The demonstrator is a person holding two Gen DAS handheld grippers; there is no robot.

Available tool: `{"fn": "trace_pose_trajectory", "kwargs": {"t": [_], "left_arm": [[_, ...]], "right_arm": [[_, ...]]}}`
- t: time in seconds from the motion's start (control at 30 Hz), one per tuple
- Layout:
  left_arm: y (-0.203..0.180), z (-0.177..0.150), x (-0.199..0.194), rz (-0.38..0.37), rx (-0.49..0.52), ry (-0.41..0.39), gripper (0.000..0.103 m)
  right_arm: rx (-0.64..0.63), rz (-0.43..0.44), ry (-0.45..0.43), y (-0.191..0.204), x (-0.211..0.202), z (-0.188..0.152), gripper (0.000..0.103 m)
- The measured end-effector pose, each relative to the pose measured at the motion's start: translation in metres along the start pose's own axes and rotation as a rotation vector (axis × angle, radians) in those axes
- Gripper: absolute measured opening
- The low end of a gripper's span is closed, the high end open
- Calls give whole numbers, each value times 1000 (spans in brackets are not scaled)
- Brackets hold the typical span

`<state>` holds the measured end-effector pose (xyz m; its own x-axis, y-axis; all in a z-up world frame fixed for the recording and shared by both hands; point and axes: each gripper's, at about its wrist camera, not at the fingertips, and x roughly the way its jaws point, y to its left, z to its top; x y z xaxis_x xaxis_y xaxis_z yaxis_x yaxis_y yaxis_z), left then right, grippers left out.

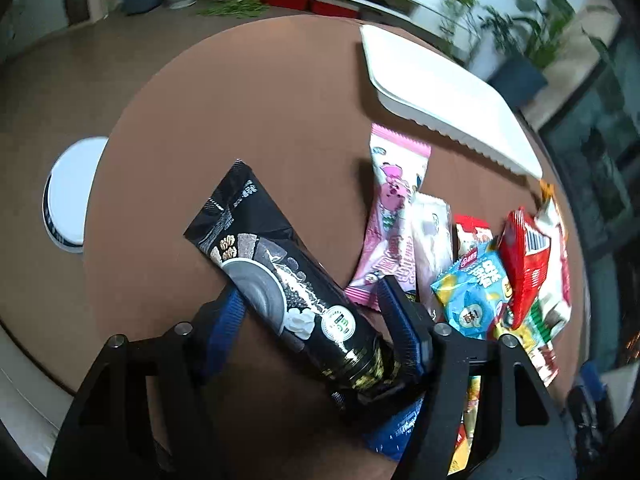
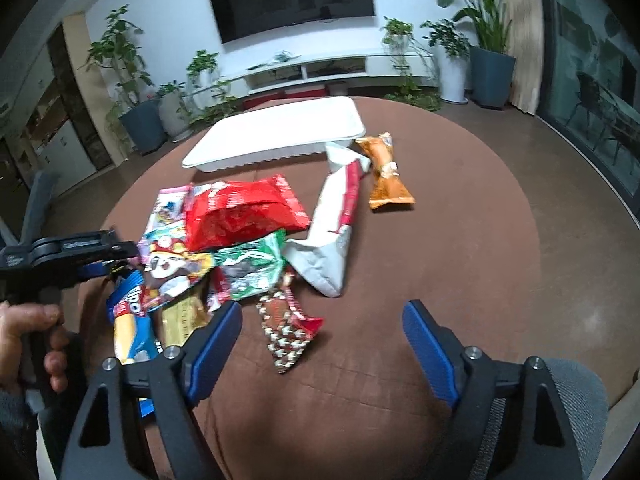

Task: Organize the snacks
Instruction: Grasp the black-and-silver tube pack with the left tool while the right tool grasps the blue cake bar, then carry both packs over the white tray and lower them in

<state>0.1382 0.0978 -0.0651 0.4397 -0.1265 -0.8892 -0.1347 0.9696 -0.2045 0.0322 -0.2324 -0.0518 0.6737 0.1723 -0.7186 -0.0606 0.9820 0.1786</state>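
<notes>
Lying glossy and crinkled between the left gripper [image 1: 312, 300] fingers, a long black foil sachet [image 1: 276, 276] slants across the round brown tabletop [image 1: 240, 120]; whether the ribbed blue pads grip it, I cannot tell. Right gripper [image 2: 322, 320] released, nothing between its fingers. Heaped snack packets [image 2: 240, 236] sit near the tabletop's near edge, overlapping, lower ones hidden. White scalloped tray [image 2: 276, 136] at the far edge. Left hand [image 2: 28, 340] partly cut off.
</notes>
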Motion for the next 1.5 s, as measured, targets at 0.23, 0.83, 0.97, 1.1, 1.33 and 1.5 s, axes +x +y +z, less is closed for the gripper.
{"fn": "trace_pose_trajectory", "kwargs": {"t": [0.23, 0.83, 0.97, 1.1, 1.33, 1.5], "left_arm": [[-7, 12, 9, -30, 117, 9, 39], [17, 7, 1, -168, 174, 15, 25], [31, -2, -15, -219, 155, -8, 25], [47, -6, -15, -241, 128, -7, 25], [44, -10, -11, -245, 150, 0, 24], [18, -18, -6, -164, 253, 33, 26]], "right_arm": [[-118, 192, -3, 36, -11, -4, 84], [-385, 344, 74, 114, -1, -17, 66], [-419, 367, 124, 128, 14, -16, 60], [-461, 347, 162, 140, 29, -18, 59], [-537, 305, 261, 151, 53, -22, 49], [-575, 289, 268, 154, 55, -26, 41]]}}
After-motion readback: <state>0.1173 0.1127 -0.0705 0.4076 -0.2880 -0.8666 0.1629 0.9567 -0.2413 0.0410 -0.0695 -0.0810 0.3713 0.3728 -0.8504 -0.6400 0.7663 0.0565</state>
